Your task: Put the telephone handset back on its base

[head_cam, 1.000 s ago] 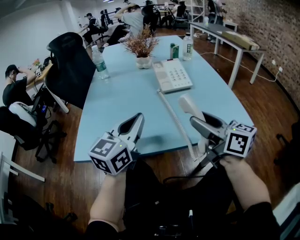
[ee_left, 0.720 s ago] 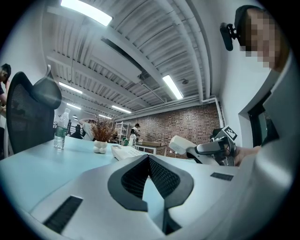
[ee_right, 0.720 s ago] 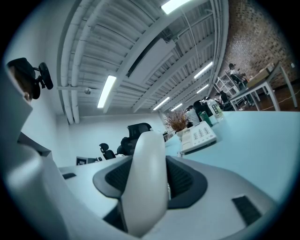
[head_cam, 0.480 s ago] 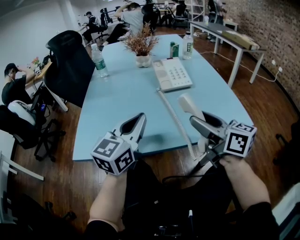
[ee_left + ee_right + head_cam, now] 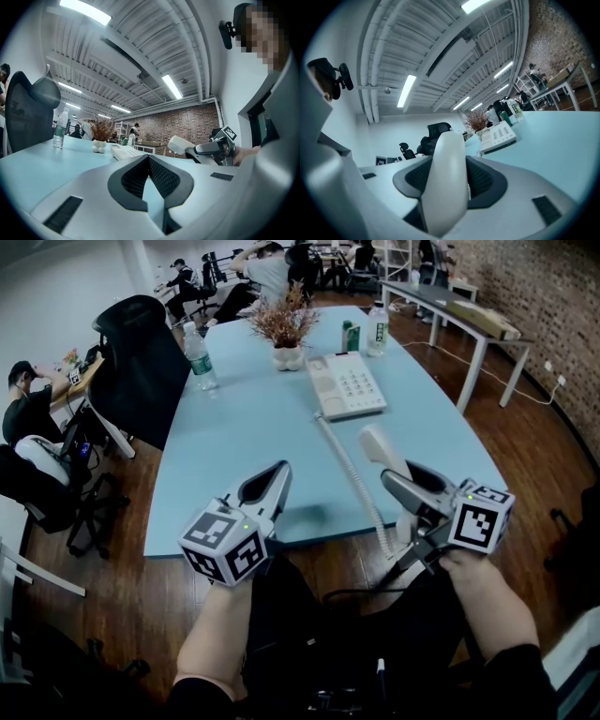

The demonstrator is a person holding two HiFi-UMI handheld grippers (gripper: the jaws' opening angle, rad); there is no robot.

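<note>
The white phone base (image 5: 345, 385) with its keypad lies far out on the light blue table (image 5: 244, 442), apart from both grippers. Its coiled cord (image 5: 352, 474) runs toward me and over the near edge. My right gripper (image 5: 405, 486) is shut on the white handset (image 5: 378, 446), which sticks up and forward above the table's near right edge. In the right gripper view the handset (image 5: 447, 178) fills the gap between the pads, with the base (image 5: 499, 137) ahead. My left gripper (image 5: 266, 486) hovers at the near edge, shut and empty; its jaws meet in the left gripper view (image 5: 149, 159).
A dried plant in a white pot (image 5: 284, 329) stands behind the base, with a green can (image 5: 352, 337) and a bottle (image 5: 376, 332) to its right. A water bottle (image 5: 198, 357) is at the far left, by a black chair (image 5: 141, 362). People sit at the back.
</note>
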